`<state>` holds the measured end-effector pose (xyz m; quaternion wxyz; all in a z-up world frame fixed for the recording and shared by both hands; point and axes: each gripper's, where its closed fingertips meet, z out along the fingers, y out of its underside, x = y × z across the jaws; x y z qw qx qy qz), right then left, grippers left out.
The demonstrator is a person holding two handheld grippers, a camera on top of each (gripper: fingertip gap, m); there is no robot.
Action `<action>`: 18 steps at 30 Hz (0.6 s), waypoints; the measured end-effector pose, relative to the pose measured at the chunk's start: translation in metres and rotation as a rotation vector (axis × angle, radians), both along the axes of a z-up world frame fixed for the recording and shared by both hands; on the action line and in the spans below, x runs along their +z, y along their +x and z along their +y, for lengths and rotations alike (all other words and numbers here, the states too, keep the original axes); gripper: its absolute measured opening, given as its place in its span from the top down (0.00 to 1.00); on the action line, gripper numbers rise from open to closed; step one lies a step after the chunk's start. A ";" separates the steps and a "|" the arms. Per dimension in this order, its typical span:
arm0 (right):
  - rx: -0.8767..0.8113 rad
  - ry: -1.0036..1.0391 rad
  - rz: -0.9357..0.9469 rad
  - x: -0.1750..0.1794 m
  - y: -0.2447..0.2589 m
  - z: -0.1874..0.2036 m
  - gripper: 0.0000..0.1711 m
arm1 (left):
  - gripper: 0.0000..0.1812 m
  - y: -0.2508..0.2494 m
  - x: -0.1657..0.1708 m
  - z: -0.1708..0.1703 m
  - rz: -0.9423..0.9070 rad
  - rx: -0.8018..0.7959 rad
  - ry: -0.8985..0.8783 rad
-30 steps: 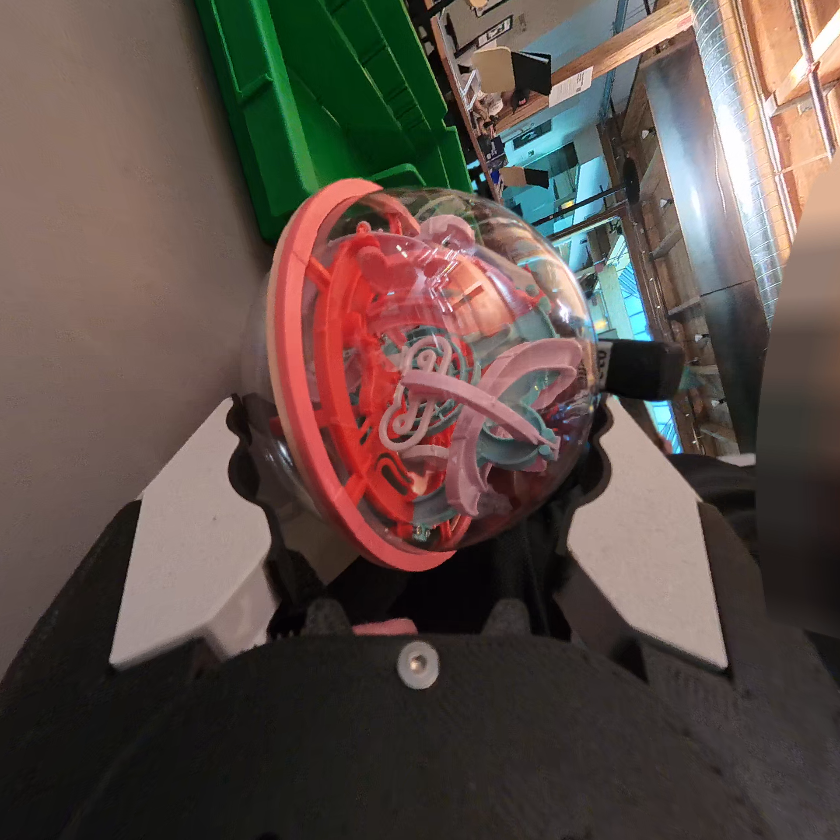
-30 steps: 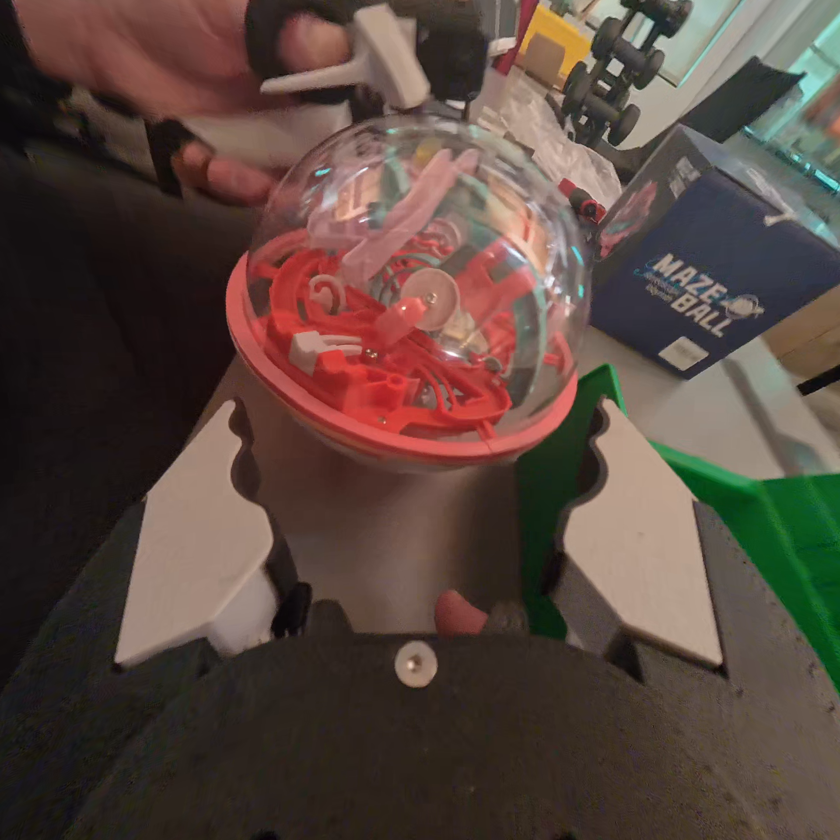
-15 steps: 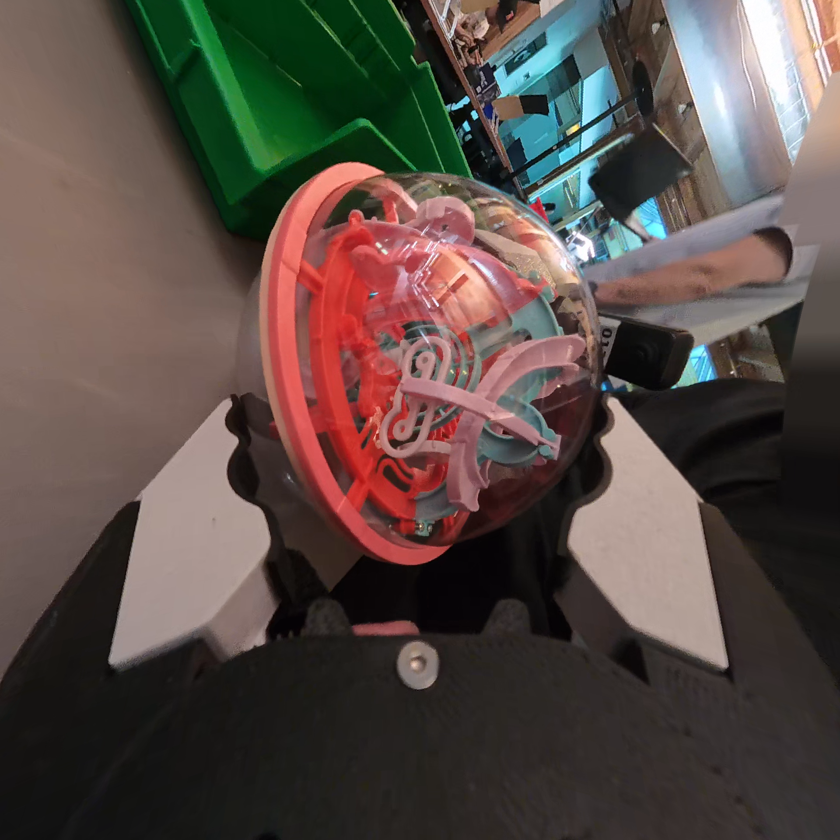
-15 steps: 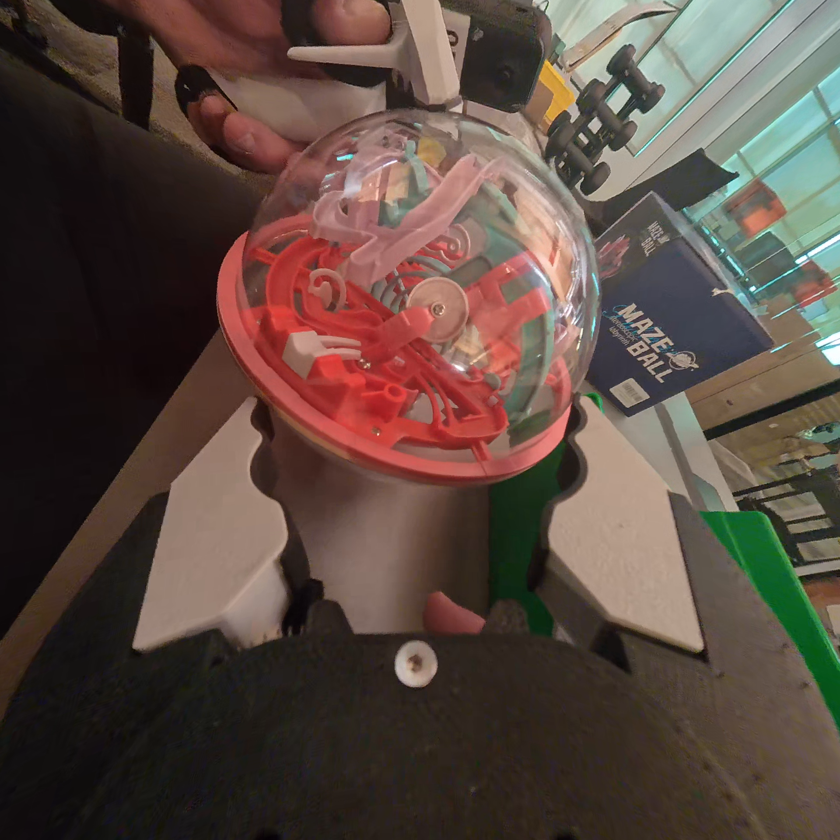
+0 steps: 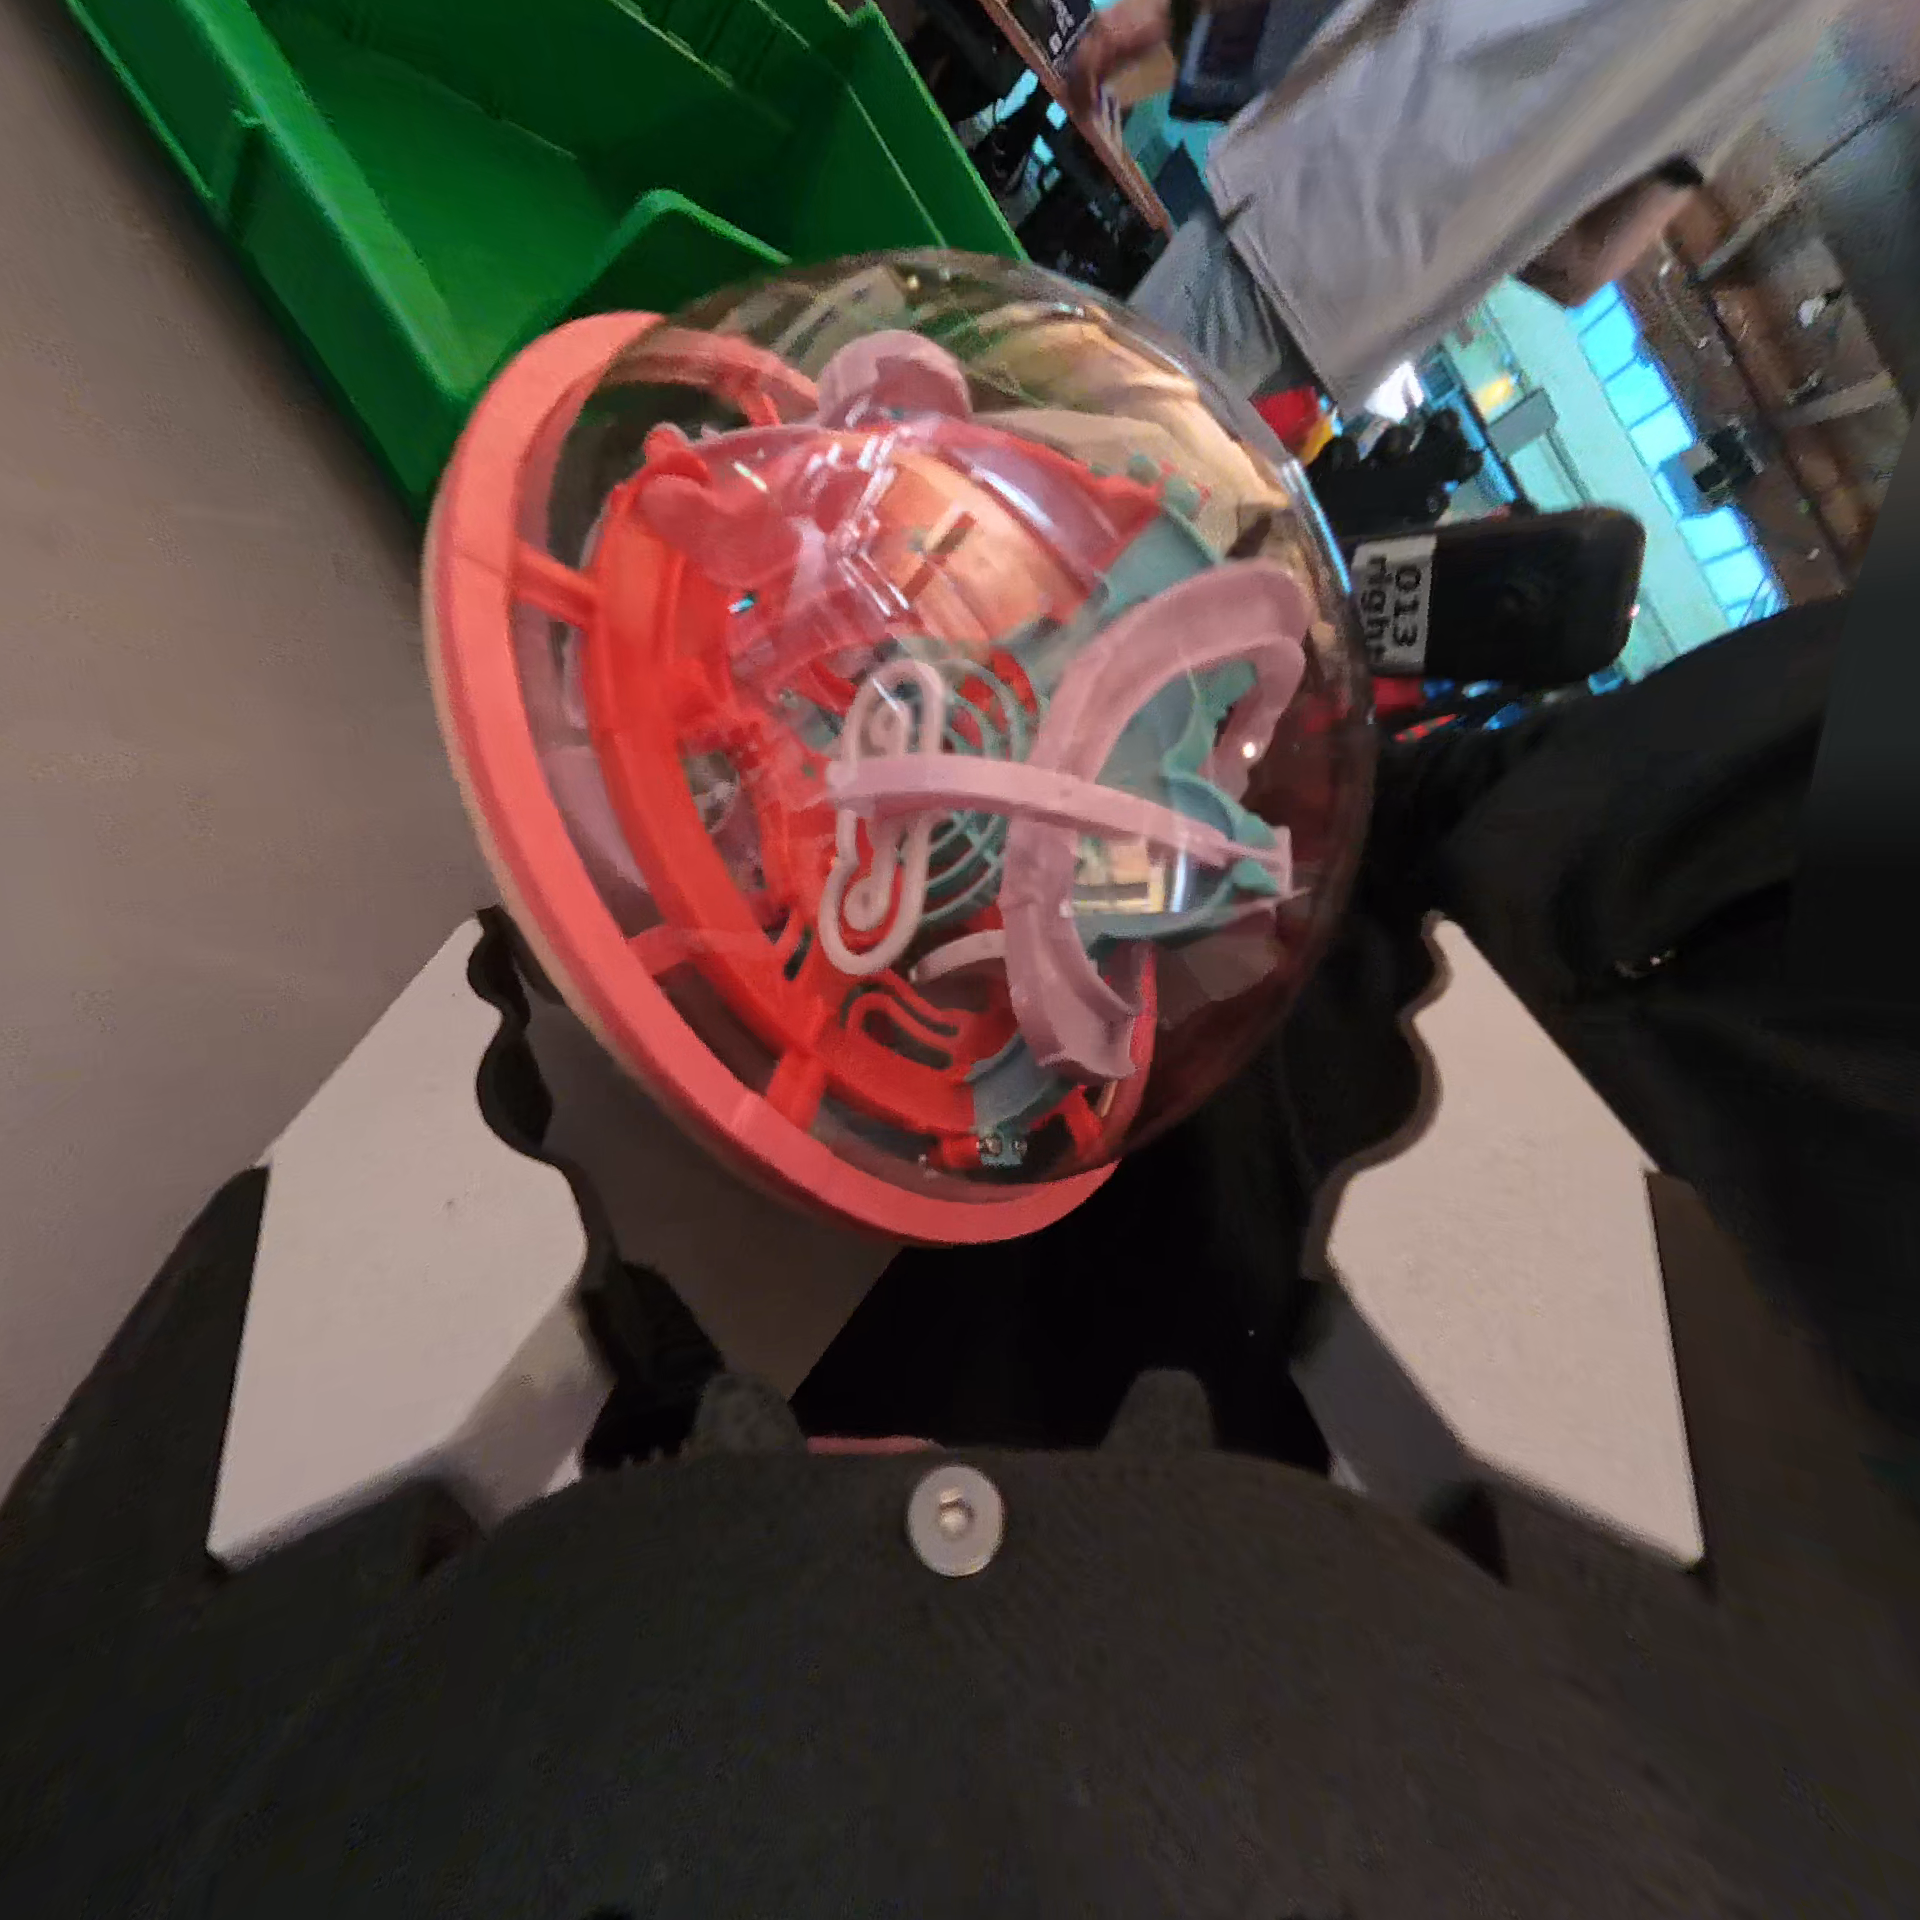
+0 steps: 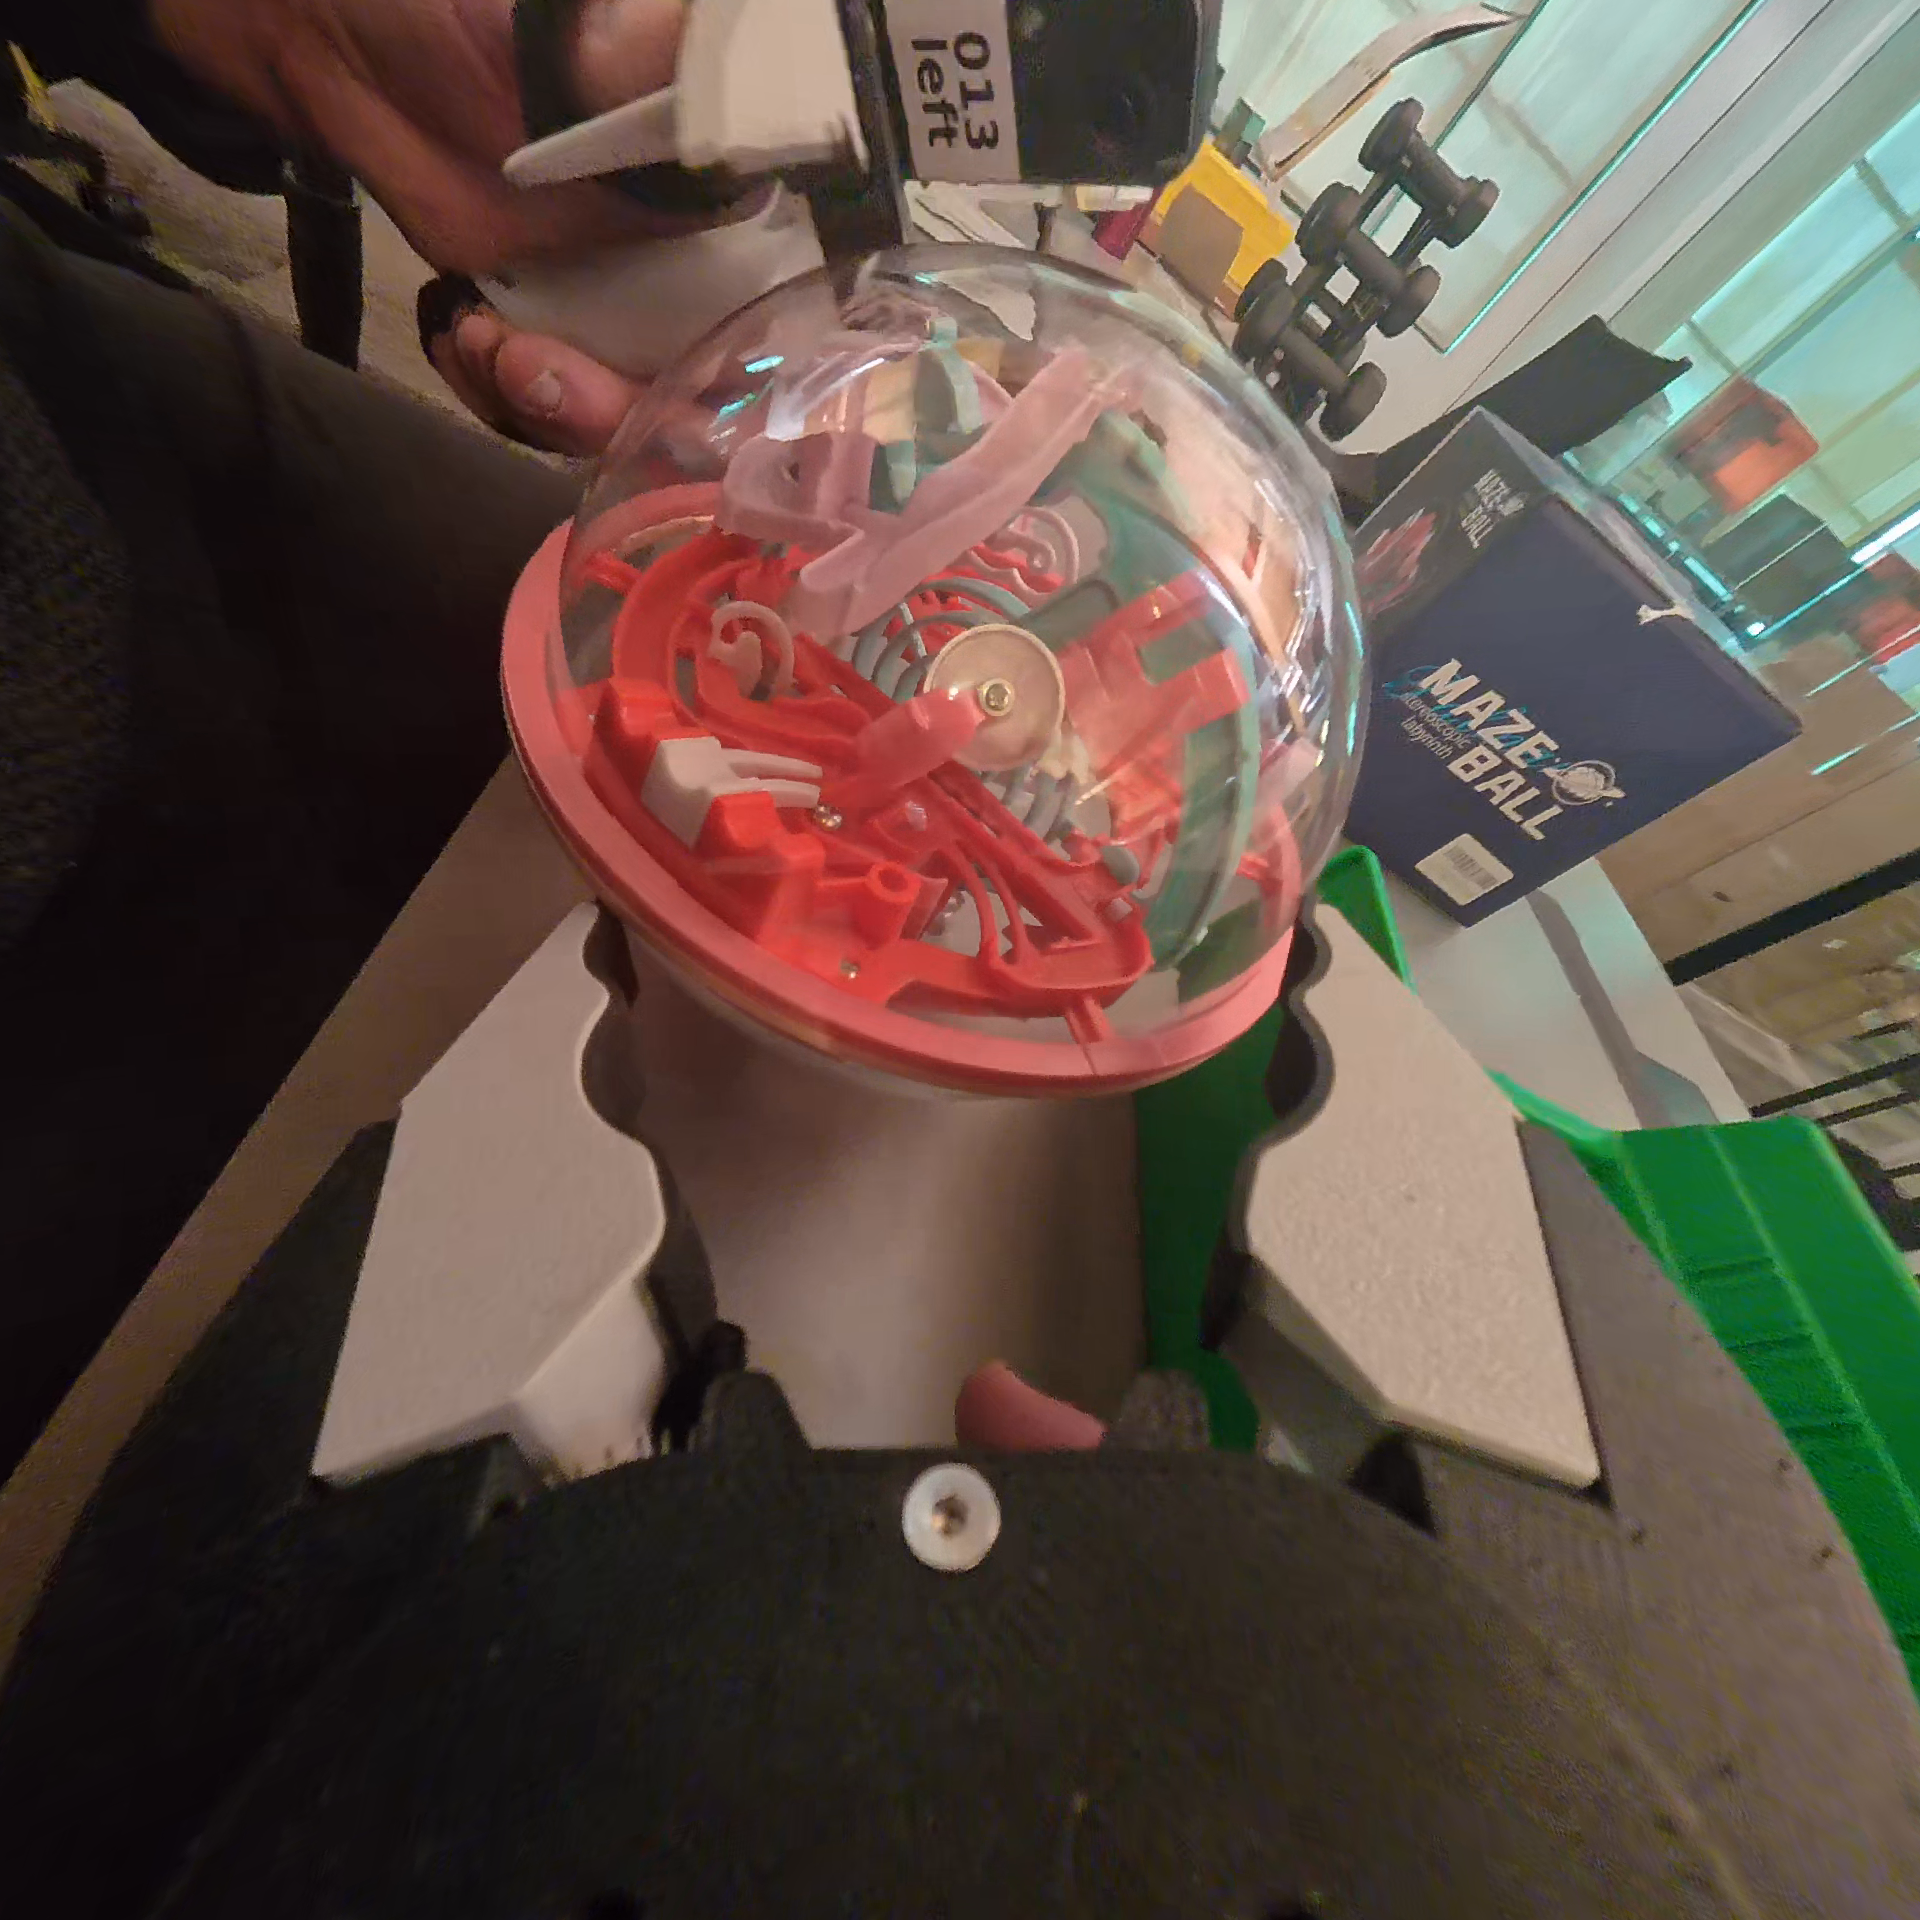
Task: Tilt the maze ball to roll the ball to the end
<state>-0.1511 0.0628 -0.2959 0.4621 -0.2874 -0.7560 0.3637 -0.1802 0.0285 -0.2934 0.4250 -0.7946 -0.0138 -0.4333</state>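
**Maze ball held between two grippers, mid-tilt**

Nearest me in the right wrist view, my right gripper has its white fingers spread wide, clasping the maze ball at its pink equator ring. In the left wrist view, my left gripper grips the same sphere from the opposite side, jaws equally wide. The sphere is tipped, held above the grey table. A tiny steel ball appears to sit on the red track. Behind are a green bin, then a dark blue box and dumbbells. I judge the tilt should be slow and small, both wrists turning together, so the ball does not drop off its track.
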 end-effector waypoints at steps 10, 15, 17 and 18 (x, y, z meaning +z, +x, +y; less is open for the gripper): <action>0.002 -0.072 -0.030 0.003 0.001 -0.007 0.30 | 0.13 0.005 -0.010 0.002 0.055 0.063 -0.030; -0.004 -0.092 -0.042 0.002 0.001 -0.007 0.30 | 0.13 0.004 -0.009 0.002 0.068 0.072 -0.058; -0.008 -0.102 -0.046 0.002 0.000 -0.007 0.30 | 0.13 0.004 -0.009 0.002 0.066 0.074 -0.067; -0.009 -0.107 -0.046 0.002 0.000 -0.007 0.30 | 0.13 0.004 -0.009 0.002 0.063 0.075 -0.068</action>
